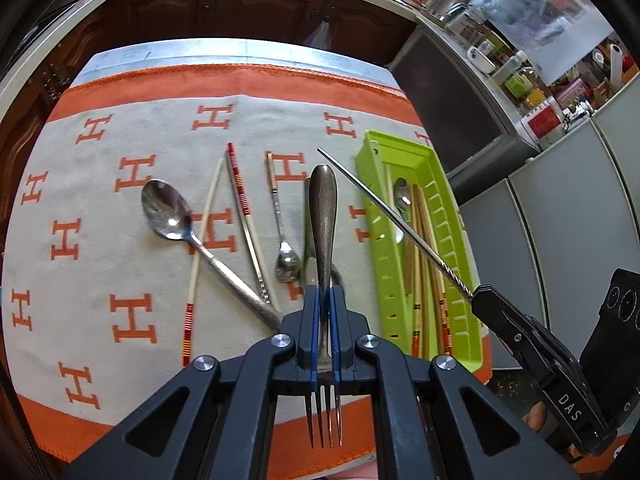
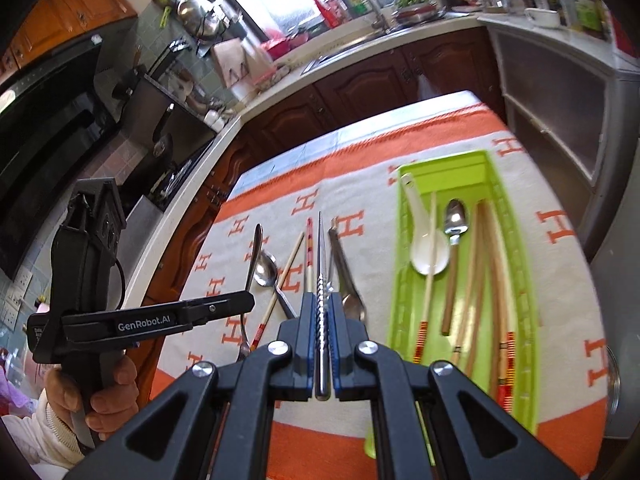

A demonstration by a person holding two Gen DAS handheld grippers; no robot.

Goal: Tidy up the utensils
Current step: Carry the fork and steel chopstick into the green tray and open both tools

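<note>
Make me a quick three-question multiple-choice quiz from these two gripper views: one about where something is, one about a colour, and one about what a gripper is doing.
1. Where does the white ceramic spoon lie?
A. On the cloth beside the big spoon
B. In the tray
C. In the left gripper

2. What colour is the tray?
A. Lime green
B. Blue
C. White

3. What is the left gripper doing?
A. Hanging open and holding nothing
B. Shut on a chopstick
C. Shut on the fork

Answers: 1 B, the right wrist view shows it inside the tray's walls. 2 A, its rim and floor are bright lime green. 3 C, in the left wrist view the fingers clamp the fork's neck, tines toward the camera.
</note>
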